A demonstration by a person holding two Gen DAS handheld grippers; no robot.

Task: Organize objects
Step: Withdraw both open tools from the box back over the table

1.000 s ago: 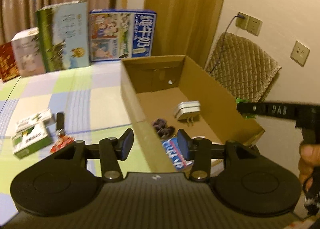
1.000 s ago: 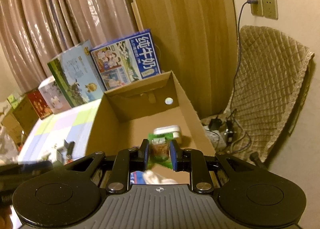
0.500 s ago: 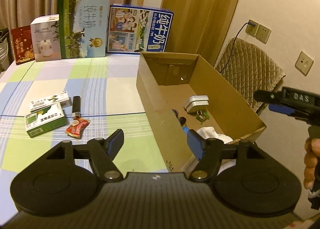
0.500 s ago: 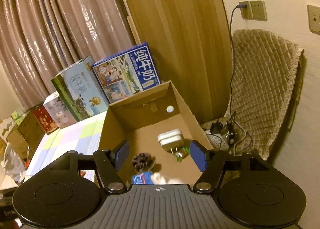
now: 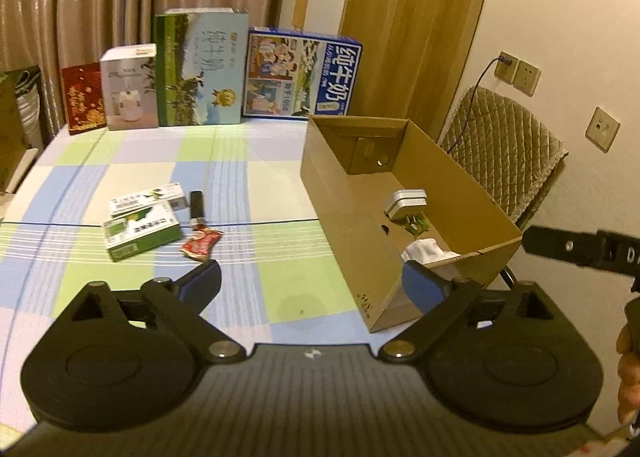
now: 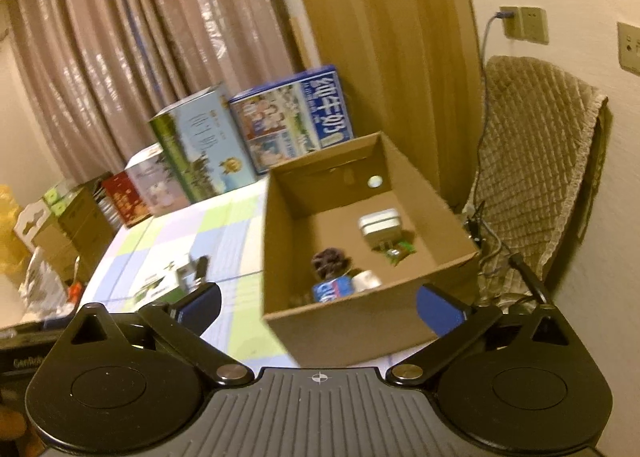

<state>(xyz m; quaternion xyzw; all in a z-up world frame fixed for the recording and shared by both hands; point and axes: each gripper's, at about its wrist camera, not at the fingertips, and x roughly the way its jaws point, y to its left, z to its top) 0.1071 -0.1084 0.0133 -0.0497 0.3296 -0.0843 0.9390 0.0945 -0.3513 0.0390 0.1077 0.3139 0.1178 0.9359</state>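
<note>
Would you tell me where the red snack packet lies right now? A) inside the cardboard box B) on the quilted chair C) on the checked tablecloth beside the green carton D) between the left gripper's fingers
C: the red snack packet lies on the tablecloth, just right of the green carton.

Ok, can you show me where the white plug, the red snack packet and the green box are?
White plug (image 5: pixel 405 201), left wrist view, on its top face inside the cardboard box.
Red snack packet (image 5: pixel 201 243), left wrist view, on the middle of the wrapper.
Green box (image 5: pixel 141 230), left wrist view, on its top face.
</note>
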